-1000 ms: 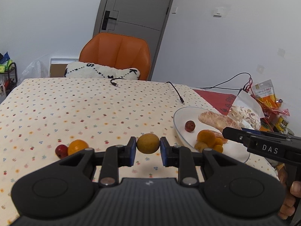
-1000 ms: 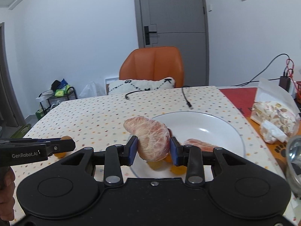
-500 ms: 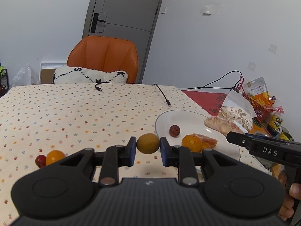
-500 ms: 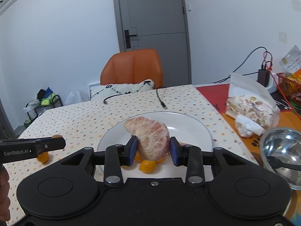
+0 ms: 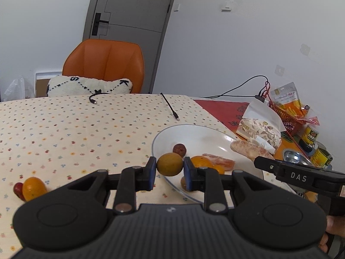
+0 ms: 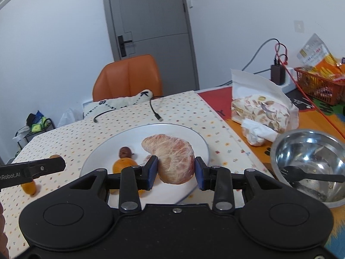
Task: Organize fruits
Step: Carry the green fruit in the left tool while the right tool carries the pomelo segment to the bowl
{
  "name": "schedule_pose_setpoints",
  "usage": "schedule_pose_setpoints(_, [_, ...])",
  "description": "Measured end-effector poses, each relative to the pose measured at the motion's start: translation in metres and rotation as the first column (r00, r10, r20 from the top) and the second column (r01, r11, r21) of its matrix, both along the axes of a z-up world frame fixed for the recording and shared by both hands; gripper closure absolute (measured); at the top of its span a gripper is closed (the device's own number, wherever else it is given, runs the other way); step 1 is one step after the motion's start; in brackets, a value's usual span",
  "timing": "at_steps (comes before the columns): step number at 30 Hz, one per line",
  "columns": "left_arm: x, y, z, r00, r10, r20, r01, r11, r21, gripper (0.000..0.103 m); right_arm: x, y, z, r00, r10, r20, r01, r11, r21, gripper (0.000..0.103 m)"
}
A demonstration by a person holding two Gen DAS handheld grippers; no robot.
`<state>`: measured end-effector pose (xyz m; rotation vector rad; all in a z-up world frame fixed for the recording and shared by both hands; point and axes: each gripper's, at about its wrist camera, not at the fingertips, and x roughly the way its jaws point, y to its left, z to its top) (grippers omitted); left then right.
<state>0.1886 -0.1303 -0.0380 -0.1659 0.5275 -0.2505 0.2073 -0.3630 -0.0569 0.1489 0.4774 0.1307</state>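
My left gripper is shut on a round yellow-brown fruit at the near left rim of the white plate. My right gripper is shut on a peeled pomelo segment over the plate; the segment also shows in the left wrist view. The plate holds a red jujube, an orange and a pomelo piece. A kumquat and a red jujube lie on the tablecloth at left.
A steel bowl with a black fork stands right of the plate. A snack bag, cans and an orange basket crowd the right side. Cables lie at the far edge, with an orange chair behind.
Both grippers have moved right with their fruits. The left one now reaches the plate's near left rim; the right one has shifted toward the plate's right side, near the steel bowl.
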Motion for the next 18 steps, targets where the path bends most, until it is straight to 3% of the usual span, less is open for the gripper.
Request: schedule_pose_setpoints(18, [0.032,-0.022,-0.017,0.999,-0.023,-0.047,0.024,1.0,0.019,0.078,0.023,0.002,-0.014,0.997,-0.068,-0.026,0.068,0.998,-0.007,0.066])
